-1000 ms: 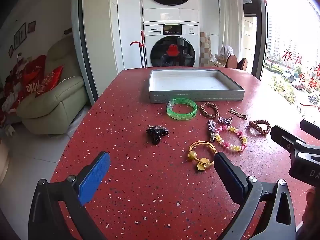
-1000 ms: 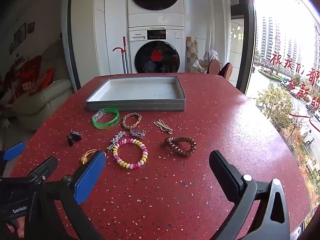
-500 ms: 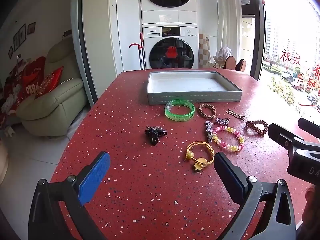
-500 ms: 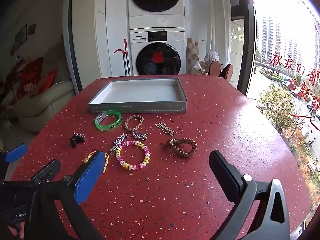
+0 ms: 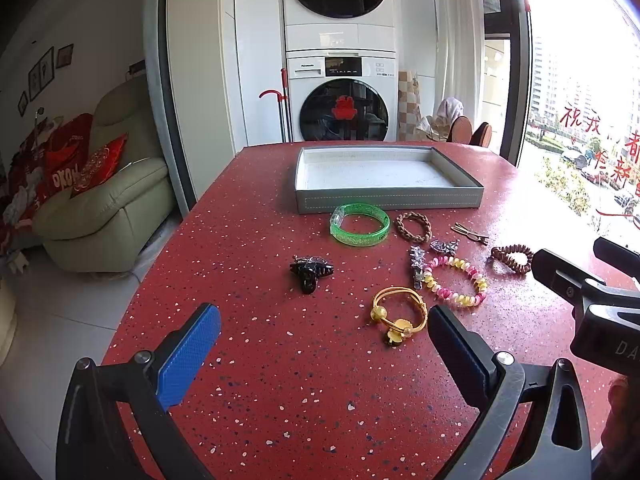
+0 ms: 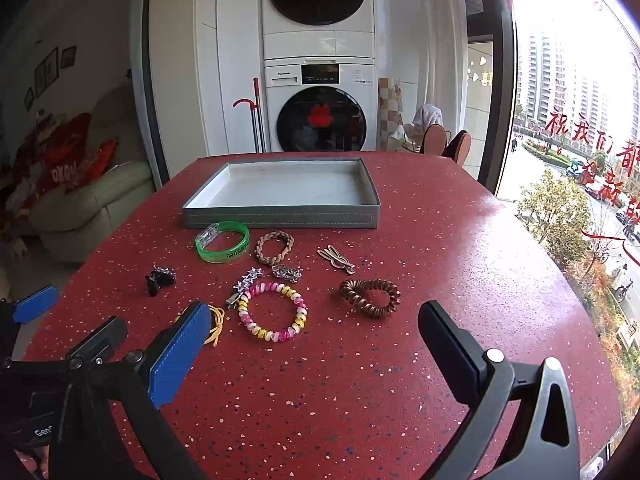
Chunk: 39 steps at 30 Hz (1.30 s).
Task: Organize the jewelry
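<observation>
A grey tray stands empty at the far side of the red table. In front of it lie a green bangle, a braided brown bracelet, a pink-yellow bead bracelet, a brown spiral tie, a yellow cord bracelet, a black clip and several small hair clips. My left gripper is open above the table, nearer than the jewelry. My right gripper is open and empty, just short of the bead bracelet.
The table's left edge drops to a white floor with a green sofa. A stacked washer and dryer stand behind the table. A window runs along the right side.
Both views have tilted slightly, so the jewelry sits a little lower and nearer. Both grippers stay open and nothing on the table has moved.
</observation>
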Each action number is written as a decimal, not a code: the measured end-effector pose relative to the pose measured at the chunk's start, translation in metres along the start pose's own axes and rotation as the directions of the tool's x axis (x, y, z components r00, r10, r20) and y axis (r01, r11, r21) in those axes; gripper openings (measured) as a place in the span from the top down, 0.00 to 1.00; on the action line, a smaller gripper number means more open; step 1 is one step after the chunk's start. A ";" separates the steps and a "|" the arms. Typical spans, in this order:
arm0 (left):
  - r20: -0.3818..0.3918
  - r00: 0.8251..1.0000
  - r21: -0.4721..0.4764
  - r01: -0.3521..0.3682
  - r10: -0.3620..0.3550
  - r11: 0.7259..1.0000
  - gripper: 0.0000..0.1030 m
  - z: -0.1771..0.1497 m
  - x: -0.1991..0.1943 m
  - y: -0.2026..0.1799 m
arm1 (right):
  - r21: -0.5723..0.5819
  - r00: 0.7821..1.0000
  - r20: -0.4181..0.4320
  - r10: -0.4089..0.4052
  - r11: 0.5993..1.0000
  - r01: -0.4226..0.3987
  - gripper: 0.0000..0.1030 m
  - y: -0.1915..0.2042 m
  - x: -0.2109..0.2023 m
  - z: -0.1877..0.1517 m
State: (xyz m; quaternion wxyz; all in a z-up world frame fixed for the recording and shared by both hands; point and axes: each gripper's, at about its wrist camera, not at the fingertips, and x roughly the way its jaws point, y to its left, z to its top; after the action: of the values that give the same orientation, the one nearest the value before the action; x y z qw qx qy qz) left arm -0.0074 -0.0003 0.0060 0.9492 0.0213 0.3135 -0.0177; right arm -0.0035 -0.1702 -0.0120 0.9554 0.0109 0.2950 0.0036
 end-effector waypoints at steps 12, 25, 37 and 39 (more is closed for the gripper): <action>0.004 1.000 -0.001 0.001 -0.001 1.000 0.00 0.001 -0.001 0.000 | 0.000 1.000 0.004 0.006 1.000 -0.006 0.00 0.002 0.001 0.002; 0.005 1.000 -0.001 0.003 -0.003 1.000 0.00 0.003 -0.001 -0.001 | -0.001 1.000 0.001 0.010 1.000 -0.010 0.00 0.001 0.002 0.002; 0.000 1.000 -0.012 0.004 -0.004 1.000 0.00 0.003 -0.001 0.001 | 0.007 1.000 0.001 0.009 1.000 -0.009 0.00 0.003 0.003 0.000; -0.003 1.000 -0.014 0.003 -0.003 1.000 0.00 0.003 0.000 0.002 | 0.008 1.000 0.001 0.010 1.000 -0.010 0.00 0.003 0.003 0.000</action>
State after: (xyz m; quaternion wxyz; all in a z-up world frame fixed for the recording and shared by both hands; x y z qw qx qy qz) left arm -0.0053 0.0016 0.0090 0.9489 0.0141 0.3149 -0.0170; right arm -0.0010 -0.1672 -0.0134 0.9555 0.0162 0.2944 0.0071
